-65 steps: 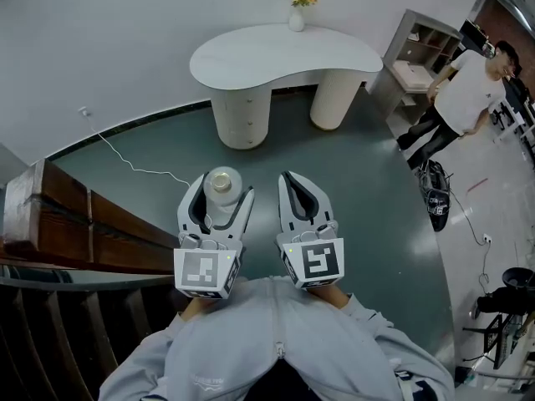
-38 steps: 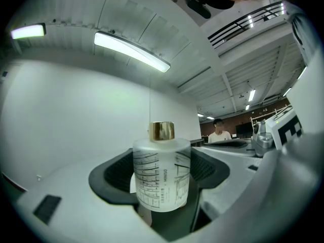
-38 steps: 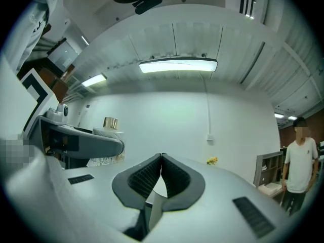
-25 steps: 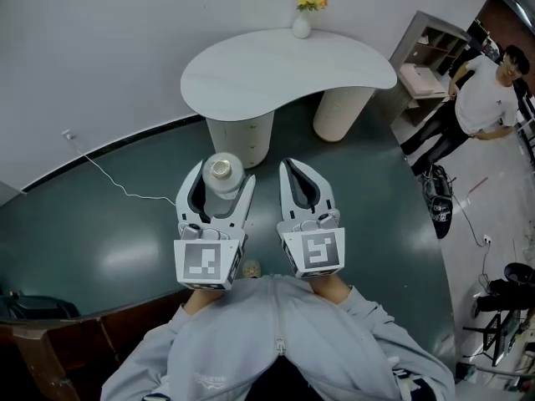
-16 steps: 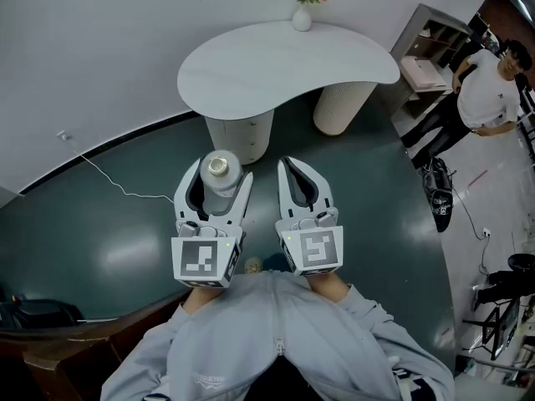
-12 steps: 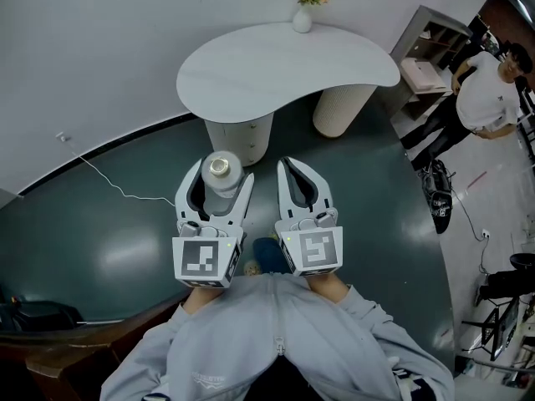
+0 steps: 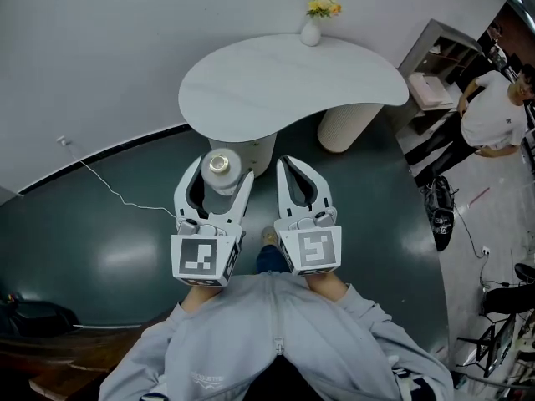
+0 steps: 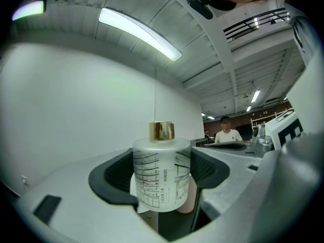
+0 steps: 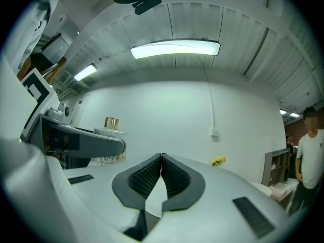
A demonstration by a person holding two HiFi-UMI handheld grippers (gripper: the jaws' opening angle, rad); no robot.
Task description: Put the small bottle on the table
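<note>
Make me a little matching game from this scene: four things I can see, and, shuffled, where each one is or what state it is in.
Things:
1. small bottle
2. right gripper
3. flower vase
4. person in a white shirt

Places or states:
A. at the far edge of the white table
B. fingers shut, nothing between them
C. standing beside the shelves at the right
D. held between the fingers of the left gripper

Pairs: 1-D, 2-B, 3-A, 4-C.
</note>
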